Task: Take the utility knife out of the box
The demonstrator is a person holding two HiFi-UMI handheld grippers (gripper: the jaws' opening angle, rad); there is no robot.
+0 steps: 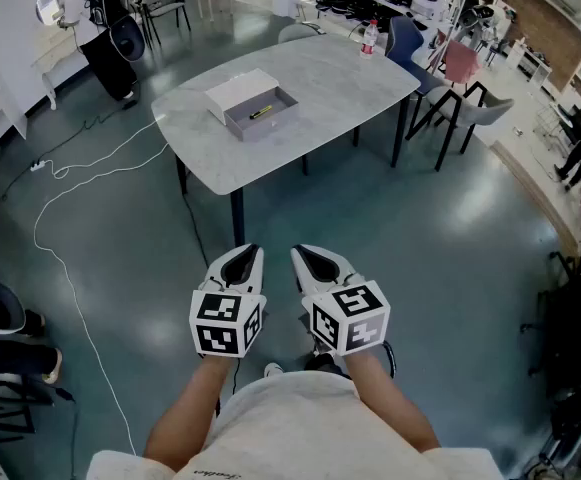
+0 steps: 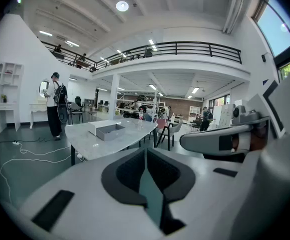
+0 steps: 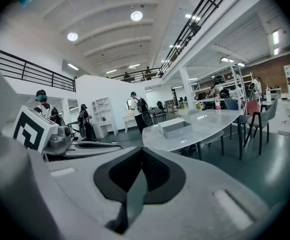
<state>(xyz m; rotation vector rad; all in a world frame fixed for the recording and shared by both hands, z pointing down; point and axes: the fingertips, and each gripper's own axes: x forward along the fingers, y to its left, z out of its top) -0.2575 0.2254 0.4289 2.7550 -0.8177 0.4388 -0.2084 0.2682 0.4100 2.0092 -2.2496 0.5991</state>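
Far off, the counter [image 1: 350, 83] carries an open box [image 1: 282, 108] holding the utility knife [image 1: 262, 112]. Near, the left gripper [image 1: 248, 255] and right gripper [image 1: 304, 257] are closed and empty.

The person is wearing a pale grey short-sleeved shirt [image 1: 300, 418] with small dark lettering. The left gripper [image 1: 244, 253] and right gripper [image 1: 306, 255] are showing white shells, dark recesses and black-and-white marker cubes [image 1: 227, 323]
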